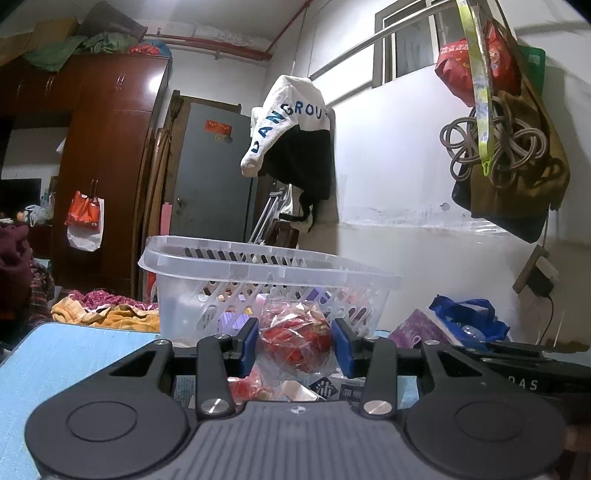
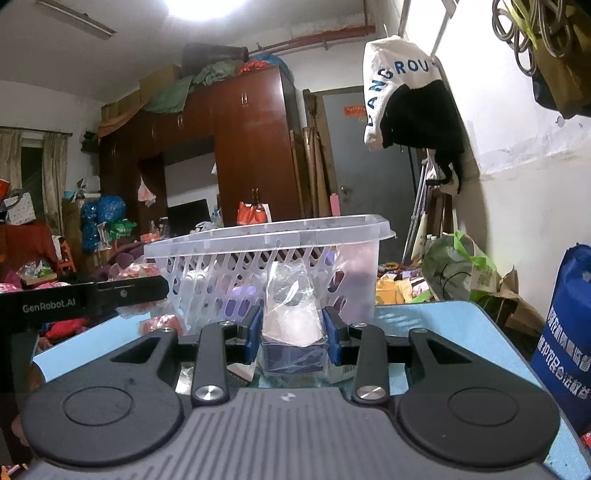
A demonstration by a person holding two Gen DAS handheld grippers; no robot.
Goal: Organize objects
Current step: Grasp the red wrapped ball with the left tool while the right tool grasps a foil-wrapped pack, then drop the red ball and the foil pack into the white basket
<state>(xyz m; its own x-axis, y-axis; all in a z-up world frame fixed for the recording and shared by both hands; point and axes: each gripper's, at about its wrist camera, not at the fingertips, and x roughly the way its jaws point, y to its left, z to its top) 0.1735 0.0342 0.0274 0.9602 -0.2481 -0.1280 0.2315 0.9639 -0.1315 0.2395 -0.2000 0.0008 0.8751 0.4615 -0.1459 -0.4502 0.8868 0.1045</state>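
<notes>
Both grippers hold goods on the blue tabletop [image 2: 424, 321] before the clear basket [image 2: 266, 258]: the left gripper [image 1: 295, 345] clasps a red snack bag [image 1: 295, 332], the right gripper [image 2: 293, 332] a clear-wrapped packet [image 2: 291, 314]. The basket seems to hold some items already; loose packets [image 1: 325, 389] remain on the tabletop.

Whitewashed walls [image 1: 388, 184], with a high window [image 1: 406, 40] near the ceiling. Dark red wooden wardrobe [image 2: 251, 147] beside a grey door [image 1: 210, 173]. Bright ceiling light [image 2: 207, 7] overhead.

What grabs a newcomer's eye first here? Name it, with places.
The clear slotted basket on the blue table, dead ahead in both views. The left gripper pinches a red cellophane packet; the right gripper pinches a clear-wrapped blue box.
</notes>
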